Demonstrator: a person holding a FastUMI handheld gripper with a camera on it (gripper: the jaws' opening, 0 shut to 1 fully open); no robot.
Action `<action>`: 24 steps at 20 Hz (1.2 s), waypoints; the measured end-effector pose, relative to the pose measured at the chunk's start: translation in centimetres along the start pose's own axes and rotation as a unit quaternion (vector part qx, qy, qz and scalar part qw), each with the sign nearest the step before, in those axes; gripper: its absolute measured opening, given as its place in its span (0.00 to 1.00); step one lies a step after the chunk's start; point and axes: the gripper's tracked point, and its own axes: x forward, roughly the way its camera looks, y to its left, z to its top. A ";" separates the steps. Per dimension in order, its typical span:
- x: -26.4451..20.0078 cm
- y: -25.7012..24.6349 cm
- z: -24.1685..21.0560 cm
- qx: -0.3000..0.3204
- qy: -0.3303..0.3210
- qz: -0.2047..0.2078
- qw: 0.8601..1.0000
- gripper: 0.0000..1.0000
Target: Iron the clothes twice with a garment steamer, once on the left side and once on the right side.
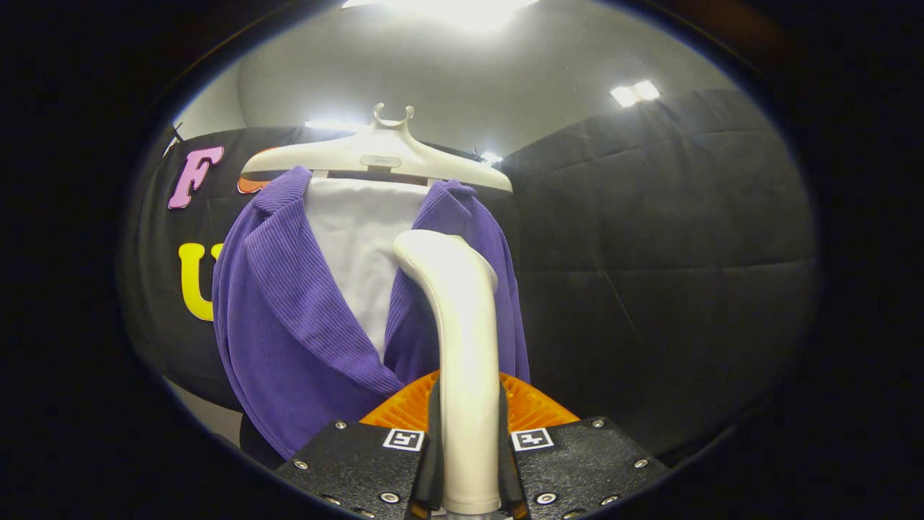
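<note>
Gripper (pixel 469 451): fingers pressed onto the steamer (pixel 462 347) from both sides, pinching its handle low down; the finger faces are largely hidden by the handle, and the handle's foot is cut off between the finger mounts.

Steamer: cream, long axis running upright from between the fingers; head bent over at the top, pointing away toward the jacket (pixel 289 318); the face of the head is turned from the camera and cannot be seen; whether it touches the cloth cannot be told.

Jacket: purple ribbed cloth, hung open on the hanger (pixel 379 155), lapels spread; its right half is mostly covered by the steamer; the hem is hidden behind the gripper; sleeves hard to make out.

Panel (pixel 354 238): white, showing between the lapels below the hanger's bar; whether shirt or backing cannot be told.

Hanger: pale, broad-shouldered, forked at the top; what it hangs from is not clear.

Orange ribbed piece (pixel 530 408): just ahead of the fingers, behind the handle, partly covered; its nature is unclear.

Wall (pixel 650 238): black quilted cloth, behind and beside the jacket.

Ceiling lights (pixel 635 92): bright, blown out.
</note>
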 end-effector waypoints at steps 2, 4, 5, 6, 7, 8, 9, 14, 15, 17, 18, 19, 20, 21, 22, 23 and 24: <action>0.0 -0.4 -1.7 -0.009 0.016 -0.002 1.000 0.30; -0.3 -0.7 -3.2 -0.015 0.030 -0.002 0.999 0.29; -0.3 -1.0 -4.0 -0.019 0.036 -0.002 0.999 0.29; -0.5 -1.2 -4.8 -0.024 0.044 -0.002 0.999 0.29; -0.7 -1.5 -5.9 -0.032 0.052 -0.003 0.998 0.30; -0.9 -1.7 -6.9 -0.042 0.062 -0.004 0.997 0.30; -1.1 -2.0 -8.1 -0.047 0.072 -0.005 0.996 0.30; -1.1 -2.7 -12.9 -0.052 0.113 0.005 0.992 0.30; -1.1 -2.8 -13.7 -0.055 0.120 0.006 0.991 0.29; -1.8 -3.2 -15.9 -0.061 0.135 0.006 0.989 0.30; -2.0 -3.3 -16.9 -0.063 0.143 0.007 0.988 0.30; -2.0 -3.3 -17.7 -0.065 0.151 0.008 0.986 0.30; -2.2 -3.4 -18.6 -0.066 0.157 0.008 0.985 0.30; -2.4 -3.5 -19.2 -0.066 0.161 0.007 0.985 0.30; -2.4 -3.5 -19.7 -0.066 0.164 0.008 0.984 0.30; -2.3 -3.5 -20.1 -0.065 0.167 0.007 0.984 0.30; -2.1 -3.4 -20.4 -0.066 0.170 0.008 0.983 0.30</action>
